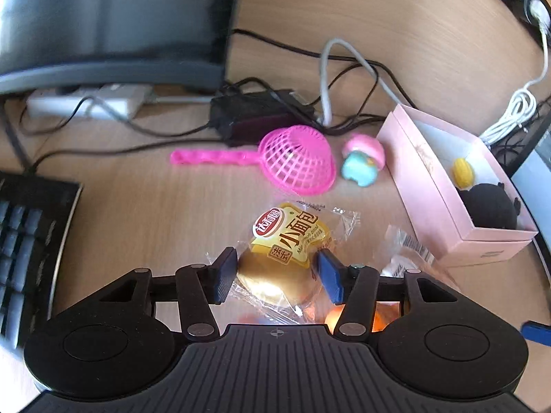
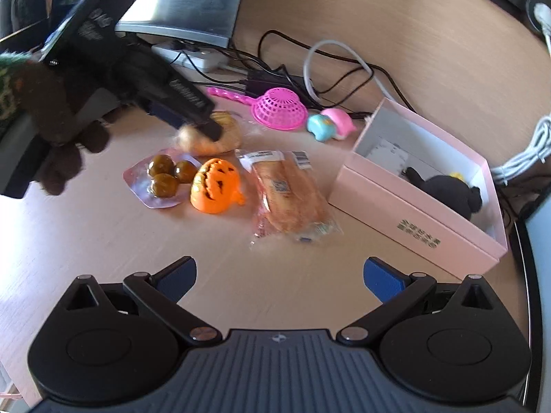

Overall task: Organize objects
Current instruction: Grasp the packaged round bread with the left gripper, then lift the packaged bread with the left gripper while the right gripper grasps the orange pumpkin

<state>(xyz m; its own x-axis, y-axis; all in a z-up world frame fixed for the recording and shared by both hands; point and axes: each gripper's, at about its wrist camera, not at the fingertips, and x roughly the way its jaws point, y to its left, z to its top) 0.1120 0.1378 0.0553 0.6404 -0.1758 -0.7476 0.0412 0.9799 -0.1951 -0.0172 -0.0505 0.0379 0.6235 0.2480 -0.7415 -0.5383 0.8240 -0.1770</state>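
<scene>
My left gripper (image 1: 277, 275) is shut on a small wrapped bread bun (image 1: 279, 258) with a yellow label, just above the desk; the right wrist view shows it too (image 2: 220, 137). My right gripper (image 2: 280, 275) is open and empty over the near desk. Ahead of it lie a long wrapped bread (image 2: 289, 196), an orange pumpkin toy (image 2: 215, 186) and a packet of brown balls (image 2: 165, 175). A pink open box (image 2: 416, 203) at the right holds a black plush (image 2: 447, 189) and a yellow toy (image 1: 463, 170).
A pink plastic strainer (image 1: 299, 161) and a pink-and-blue toy (image 1: 363, 161) lie behind the bun. Cables, a black adapter (image 1: 255, 113) and a power strip (image 1: 86, 103) lie at the back under a monitor (image 1: 110, 17). A keyboard (image 1: 27, 241) is at the left.
</scene>
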